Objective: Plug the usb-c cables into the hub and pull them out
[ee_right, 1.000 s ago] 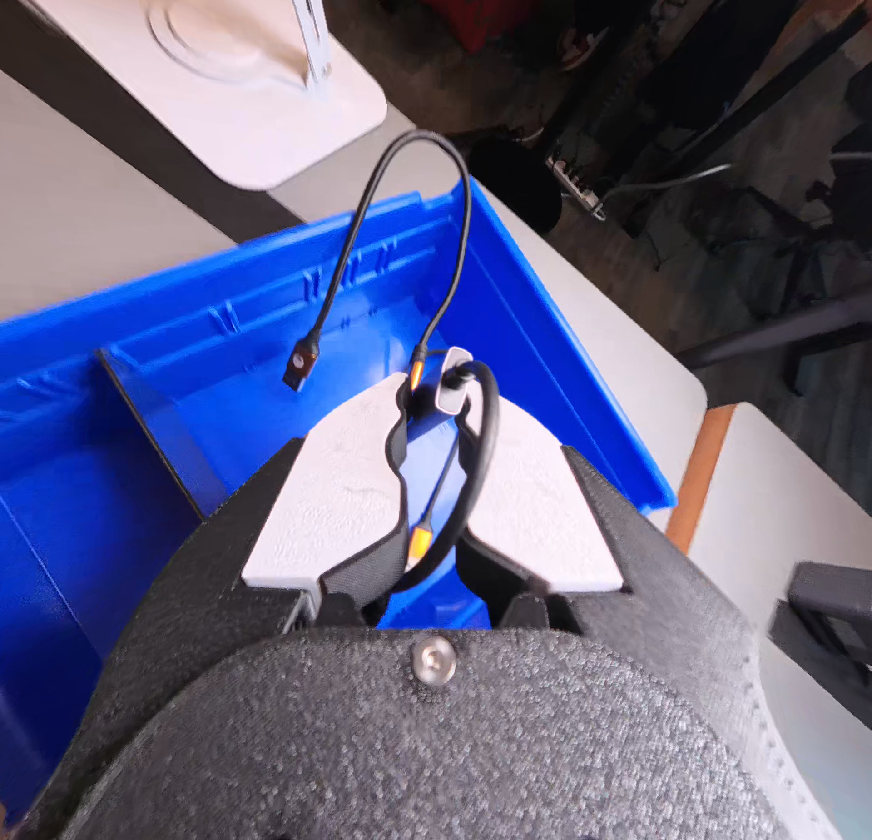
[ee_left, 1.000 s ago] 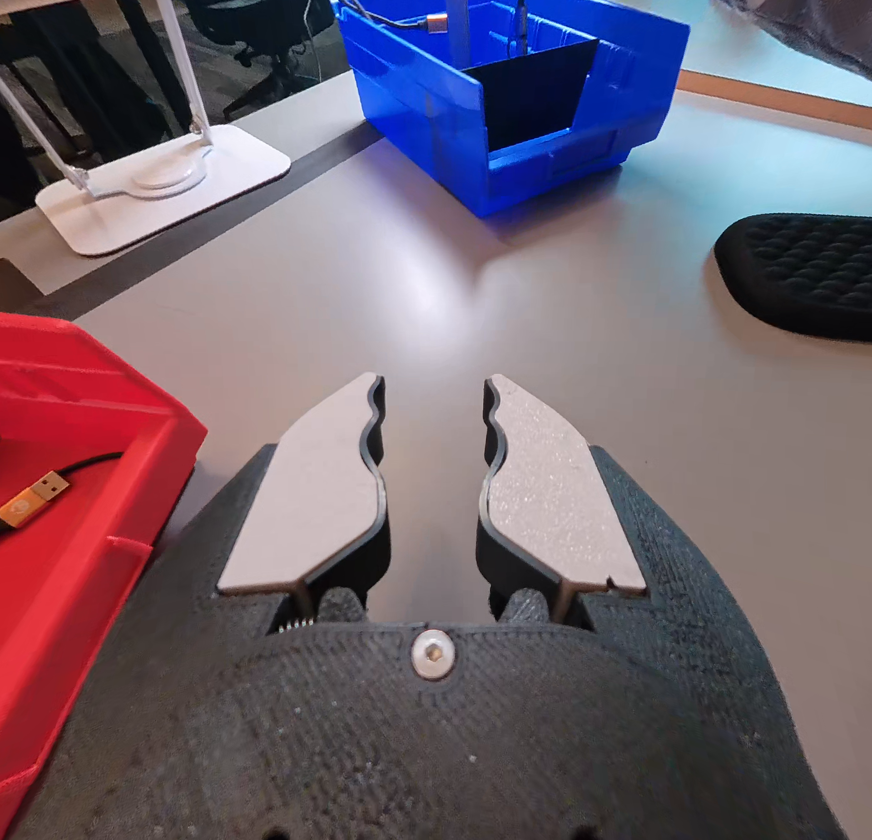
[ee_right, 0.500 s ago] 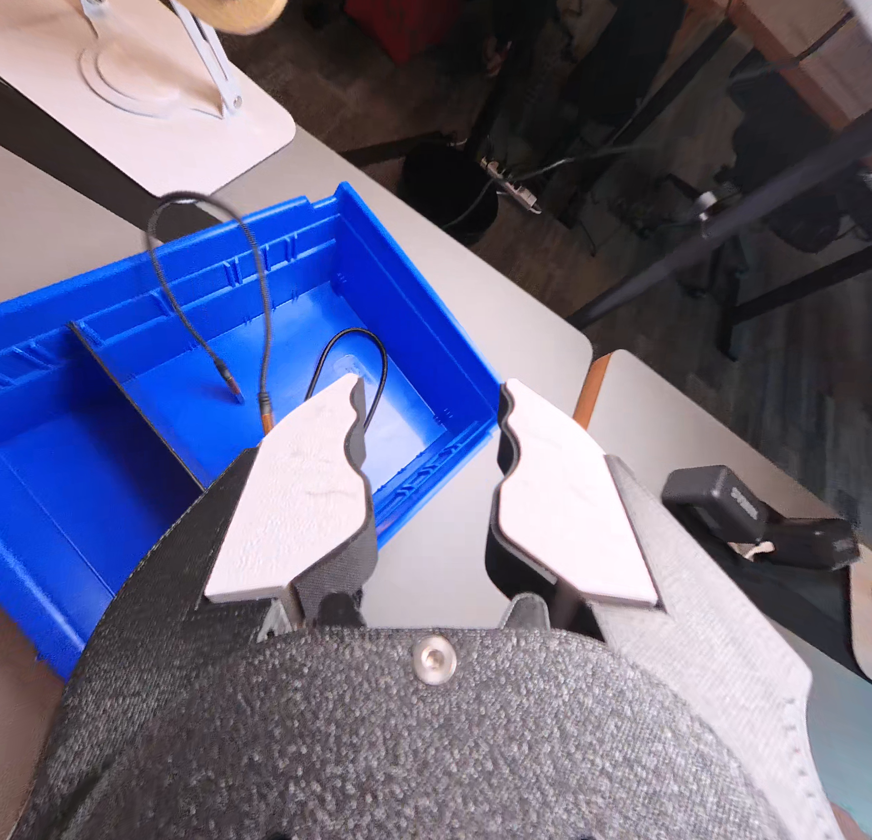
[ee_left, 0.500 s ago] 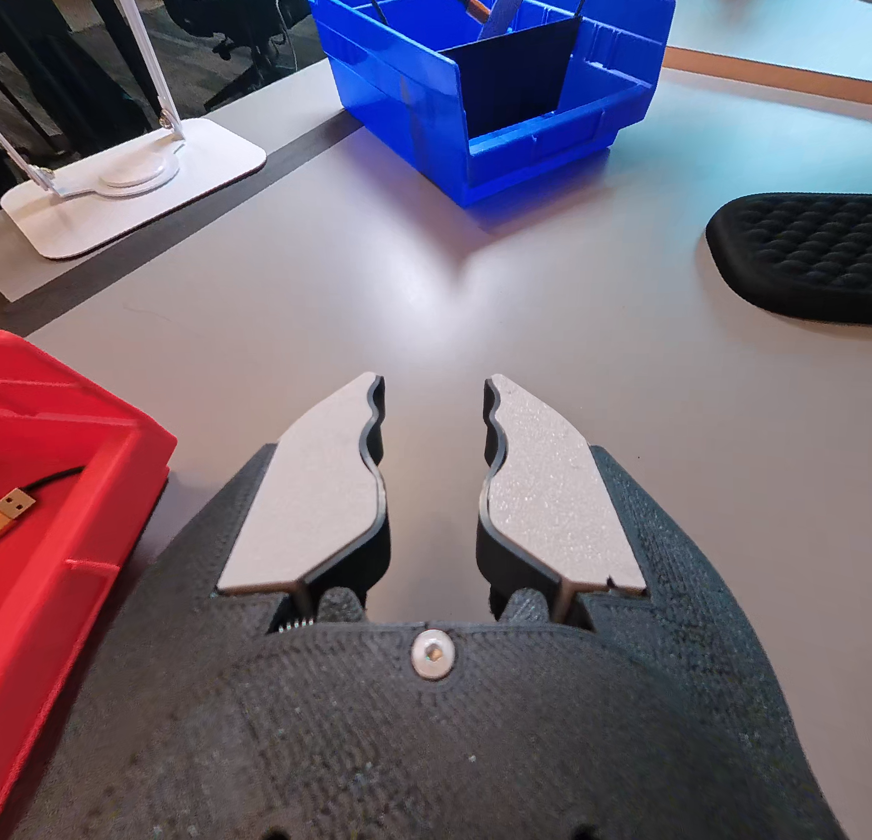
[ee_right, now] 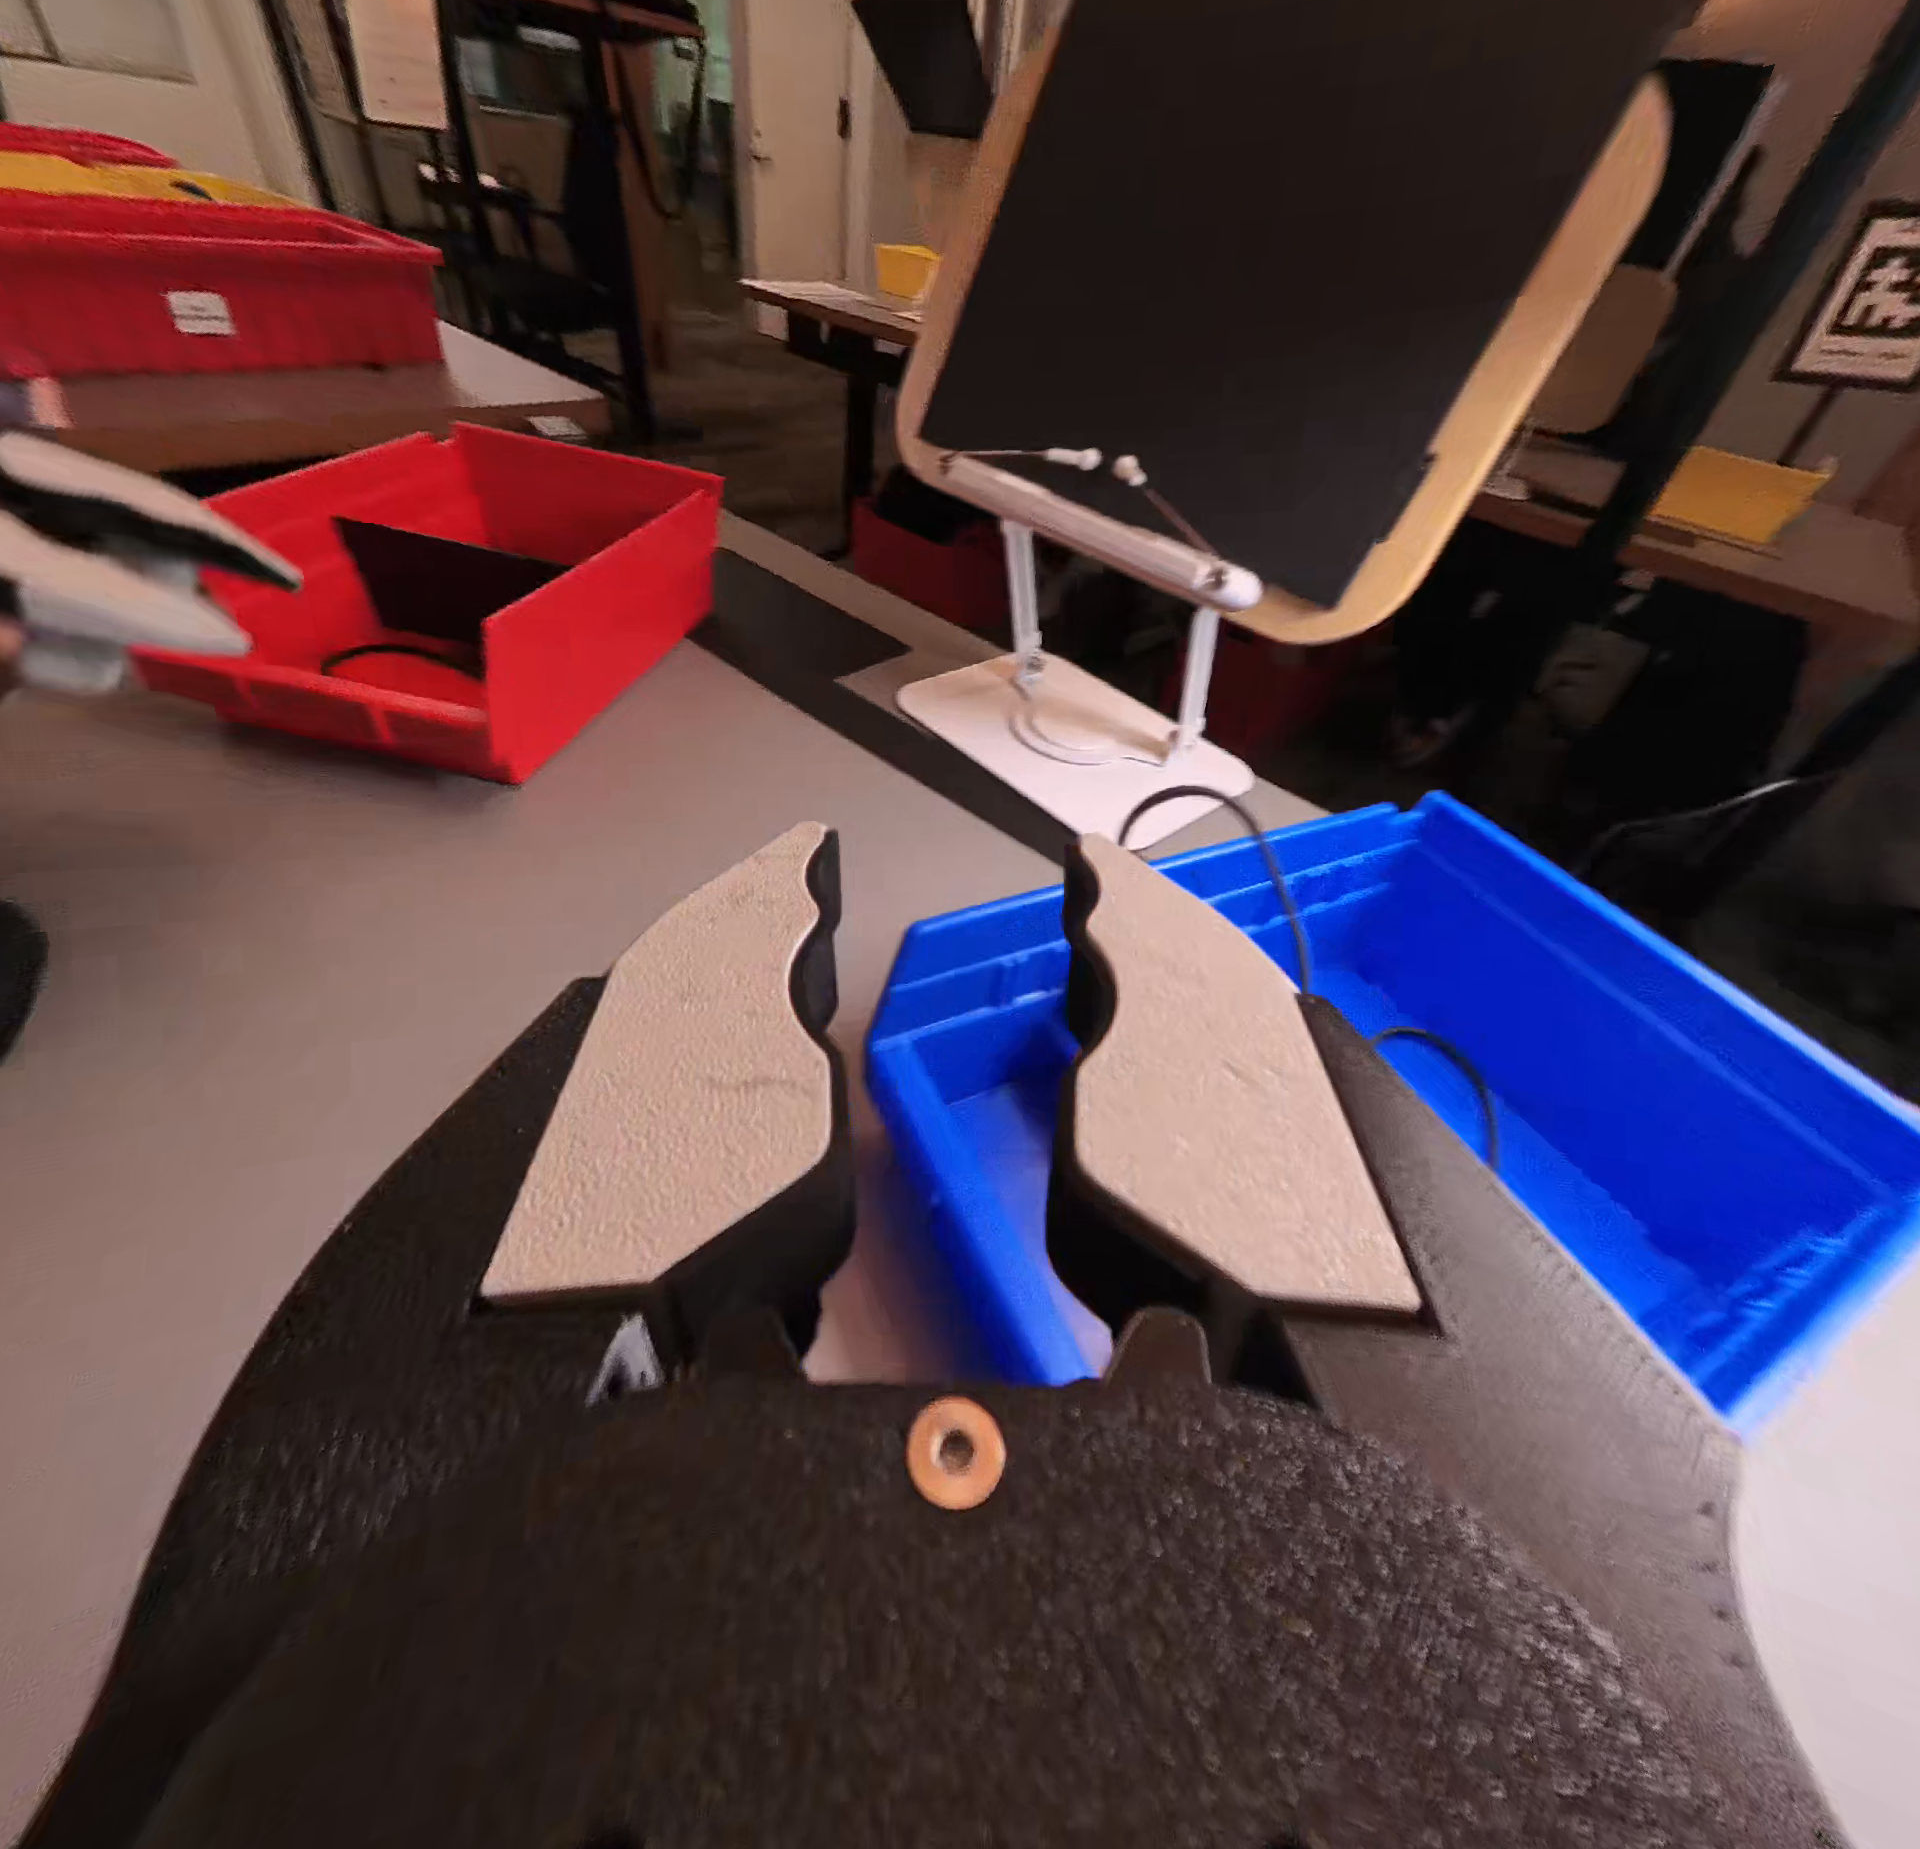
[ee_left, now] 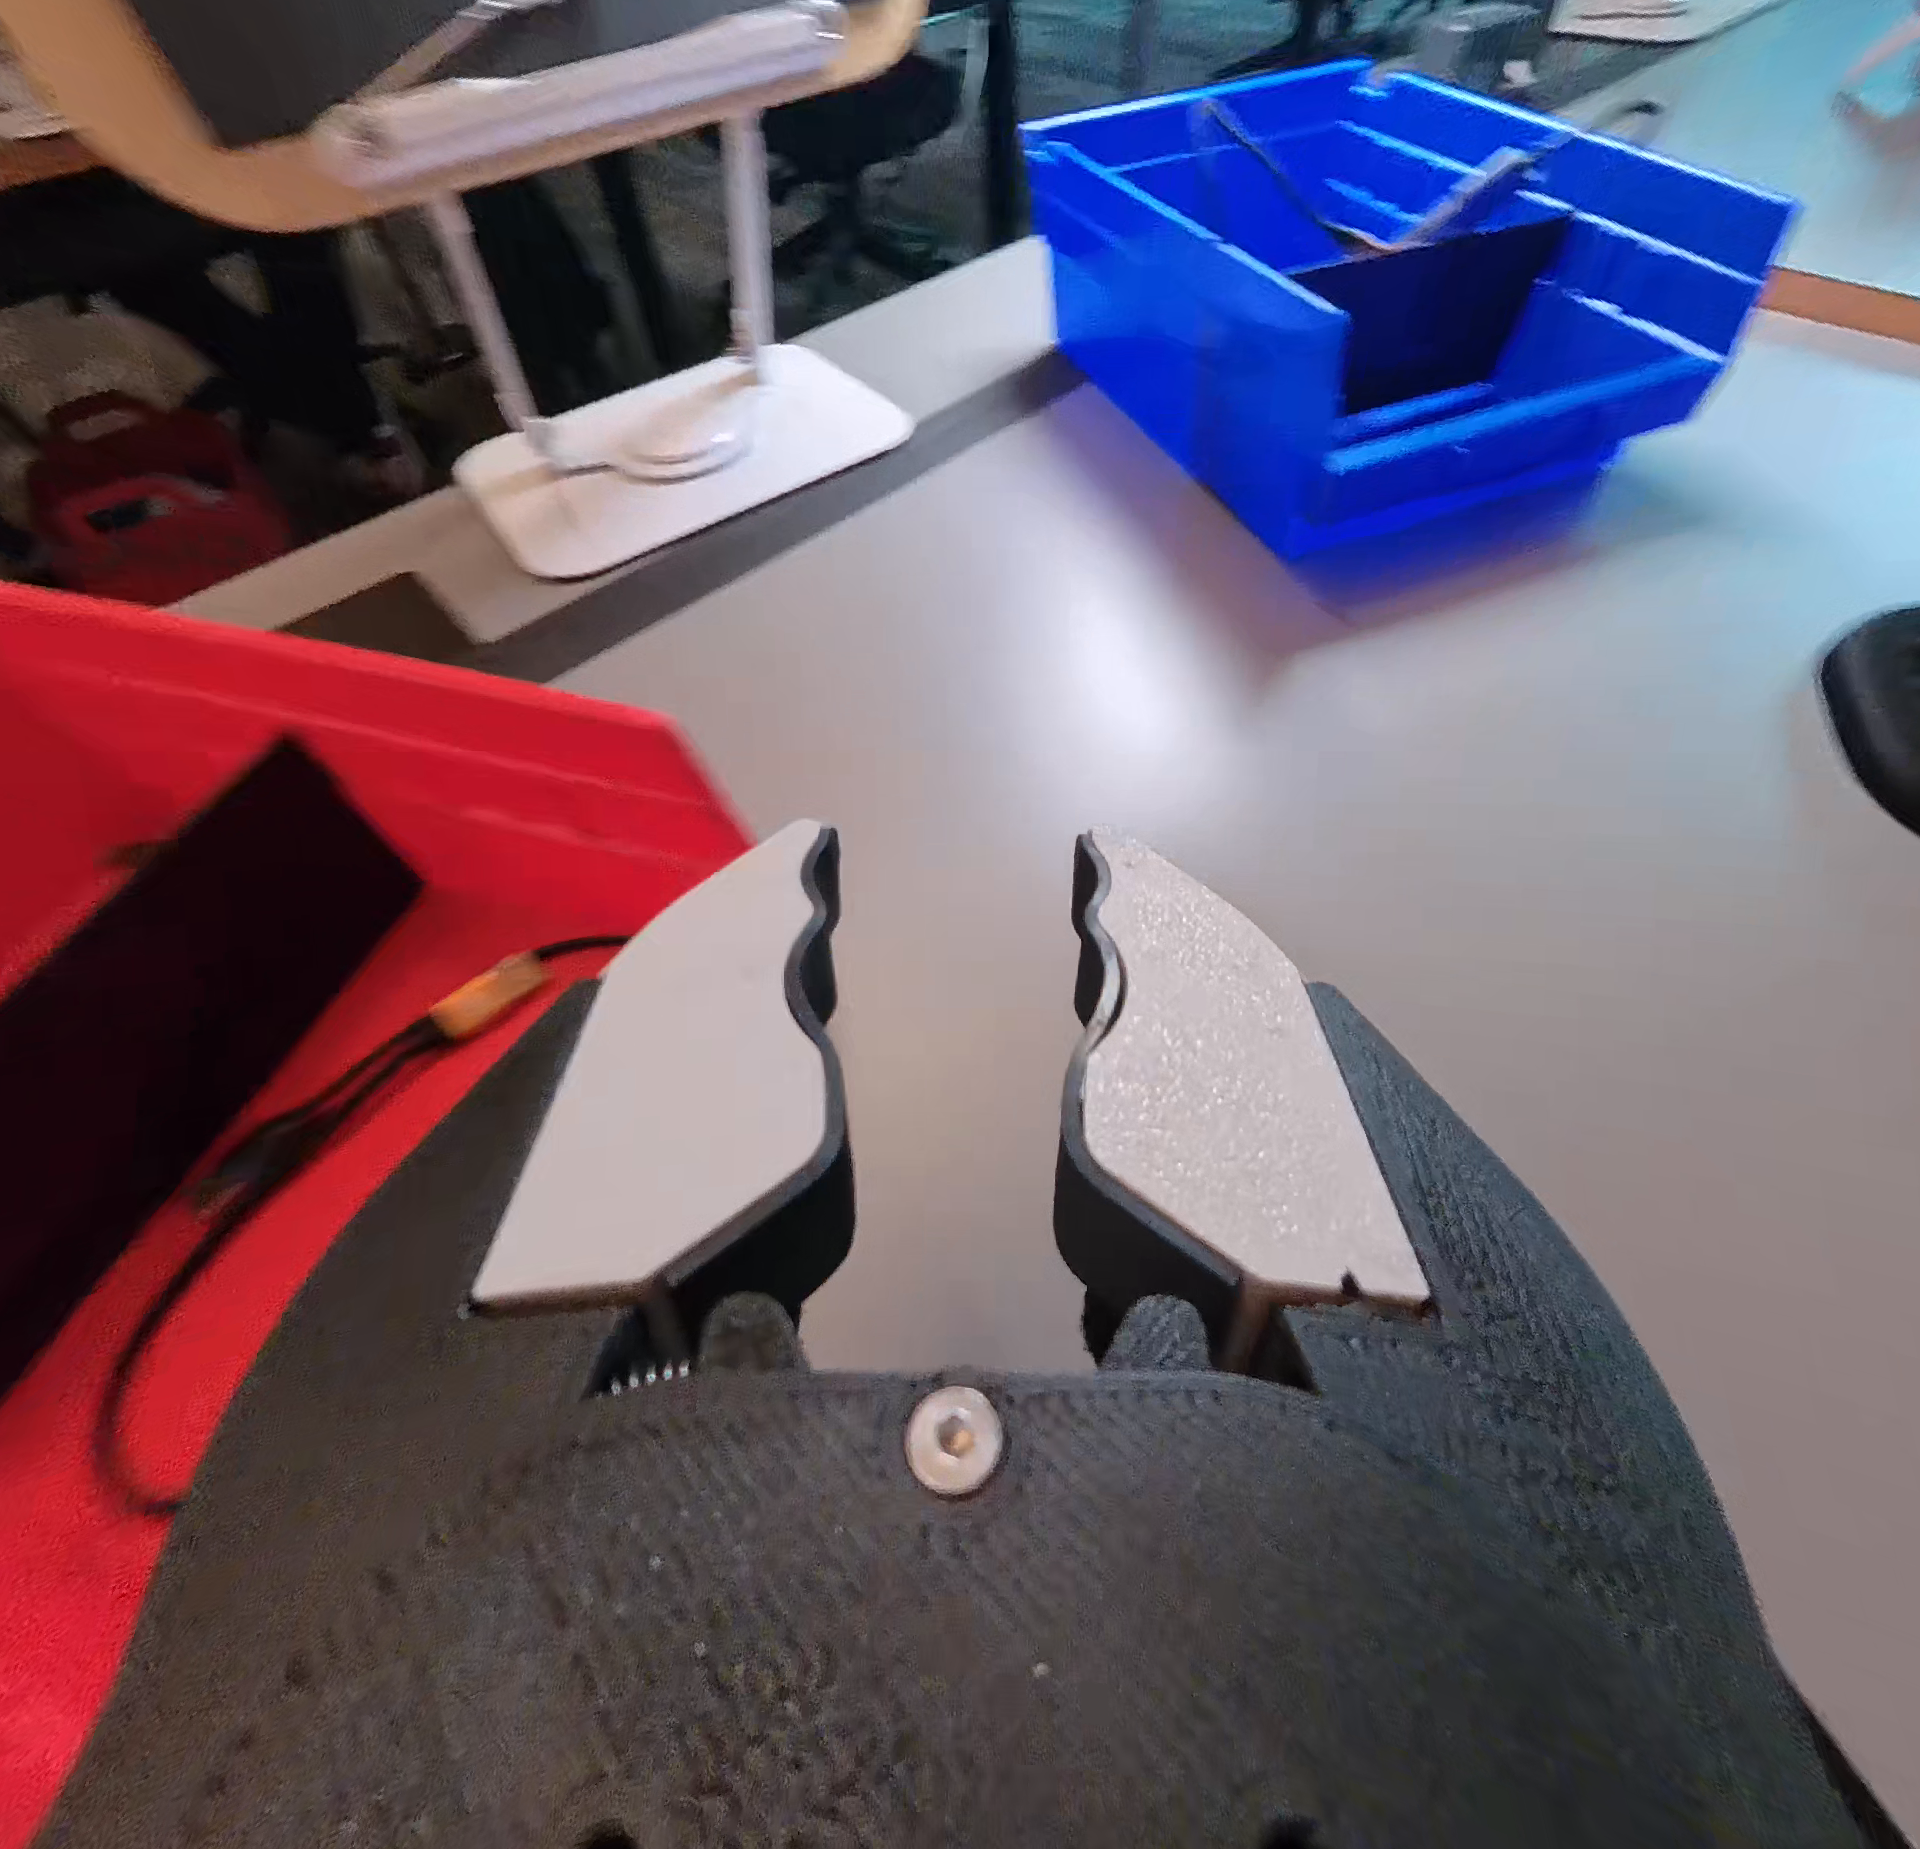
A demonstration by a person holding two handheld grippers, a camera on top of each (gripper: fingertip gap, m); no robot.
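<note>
both grippers are showing their fingers spread with nothing between them. left gripper [ee_left: 951, 926] is hovering over bare grey table [ee_left: 1299, 916], its left finger just beside the near corner of a red bin [ee_left: 436, 760]. inside that bin a thin black usb-c cable [ee_left: 239, 1165] with an orange connector [ee_left: 488, 994] is lying loose on the floor next to a black divider [ee_left: 177, 999]. right gripper [ee_right: 945, 926] is hanging above the near end of a blue bin [ee_right: 1558, 1124], and a dark cable [ee_right: 1283, 906] is looping over the bin's far wall and trailing down inside. the hub itself cannot be made out clearly in either view. farther out, a white stand [ee_right: 1081, 729] is holding up a dark panel with a pale wooden rim, and a black textured pad [ee_left: 1881, 719] is lying at the table's right edge. judging from the empty fingers, no plugging or pulling is under way; the step in hand looks like a reach between grasps. the next move probably calls for lowering the left gripper into the red bin, lining the fingers across the orange connector, and closing on it squarely so the plug stays straight.
</note>
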